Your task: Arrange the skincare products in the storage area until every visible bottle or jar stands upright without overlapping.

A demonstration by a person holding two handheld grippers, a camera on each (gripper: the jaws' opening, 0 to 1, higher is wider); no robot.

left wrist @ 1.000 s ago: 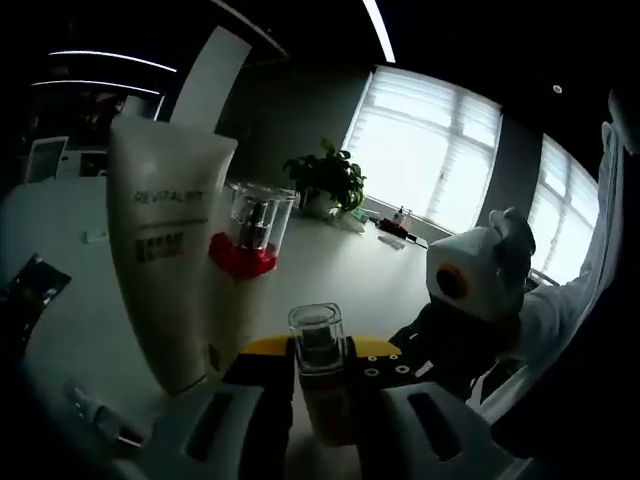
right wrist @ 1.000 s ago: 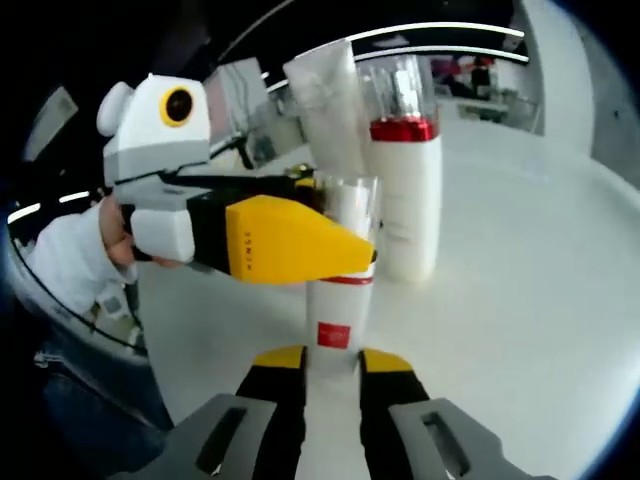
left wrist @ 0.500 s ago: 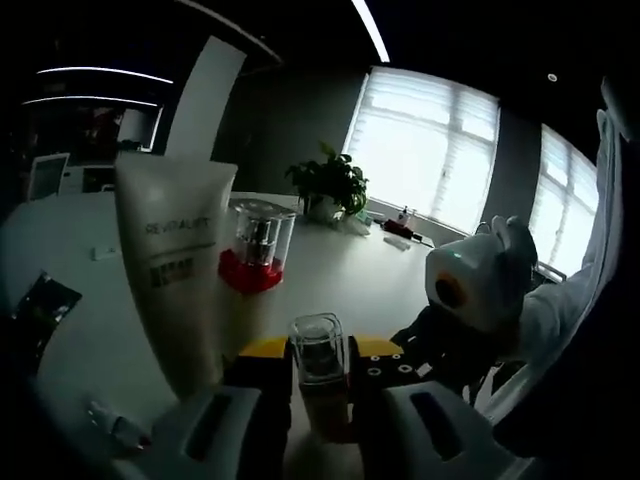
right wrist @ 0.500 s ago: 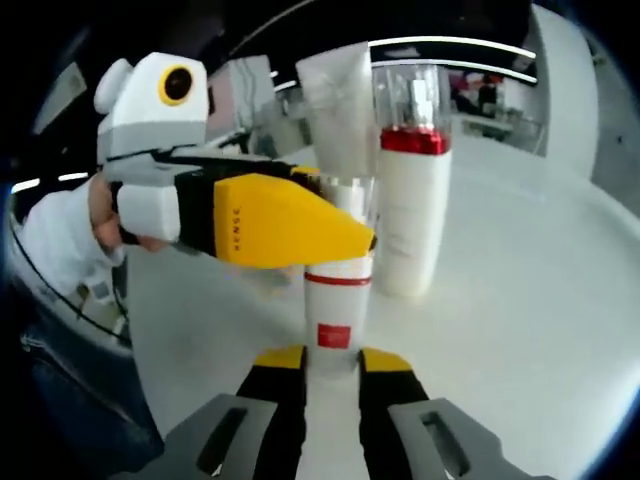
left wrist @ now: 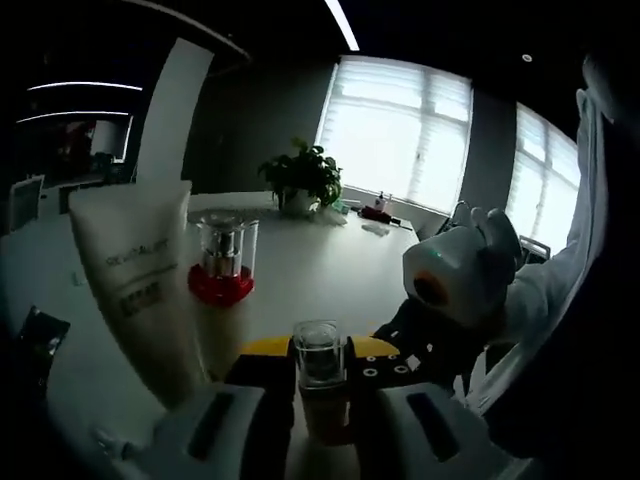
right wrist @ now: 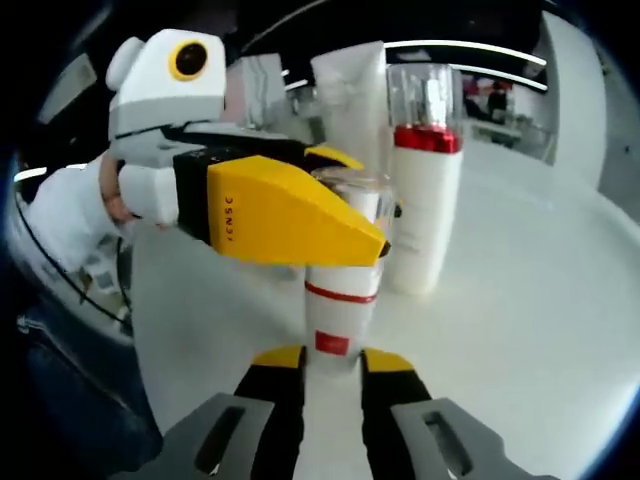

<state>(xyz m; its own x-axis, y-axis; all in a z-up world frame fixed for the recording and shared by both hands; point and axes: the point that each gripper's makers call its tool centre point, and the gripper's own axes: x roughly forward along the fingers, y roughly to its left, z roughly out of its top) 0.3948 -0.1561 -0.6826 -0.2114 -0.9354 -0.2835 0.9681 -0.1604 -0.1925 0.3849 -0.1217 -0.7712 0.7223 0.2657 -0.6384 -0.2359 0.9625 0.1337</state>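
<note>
A: What's the biggest thing we can see?

B: The white table (right wrist: 520,300), which takes up most of the right gripper view and runs off far toward the windows in the left gripper view. Its near edge is cut off on both sides.

A: And on it?

B: A tall white tube (left wrist: 135,290) stands cap-down at the left in the left gripper view; its lettering is too dim for us to read. Just beside it, to its right, stands a white pump bottle (right wrist: 424,200) with a red collar and a clear cap. We can't tell whether the two touch.

A: Where's the small bottle?

B: The small bottle (right wrist: 340,320), white with a red band, a red square label and a clear cap, stands upright on the table between both tools. The right gripper (right wrist: 331,375) has its yellow-tipped jaws drawn in against the bottle's base. The left gripper (right wrist: 375,238) comes in from the left there, its yellow jaws closed around the clear cap, hiding much of it.

A: Anything unclear?

B: In the left gripper view the bottle's lower body is dark and orange-tinted, hard for us to make out. A potted plant (left wrist: 298,178) sits far off, and a dark packet (left wrist: 30,335) at the left is cut off.
</note>
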